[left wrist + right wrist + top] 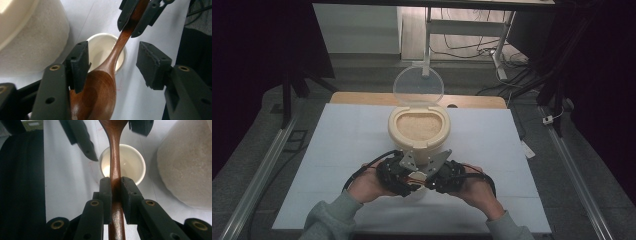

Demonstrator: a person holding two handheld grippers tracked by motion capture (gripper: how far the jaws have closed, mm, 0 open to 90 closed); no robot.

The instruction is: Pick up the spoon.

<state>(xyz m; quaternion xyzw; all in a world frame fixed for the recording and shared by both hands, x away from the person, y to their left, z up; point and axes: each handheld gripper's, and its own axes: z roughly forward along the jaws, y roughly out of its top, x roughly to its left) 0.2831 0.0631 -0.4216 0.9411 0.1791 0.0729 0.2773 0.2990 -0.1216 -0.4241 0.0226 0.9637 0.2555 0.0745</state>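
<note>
Hands meet at the table's near edge: right gripper clamps the wooden spoon by its handle, while the left gripper brackets the spoon's bowl, pads not yet pressing, above a white cup. Handover underway; next, close squarely. Beyond, the rice container sits open.

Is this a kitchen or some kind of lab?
Probably a lab or recording room, not a kitchen: a white-covered table, cables on the floor, and a rice container set out for practice.
</note>
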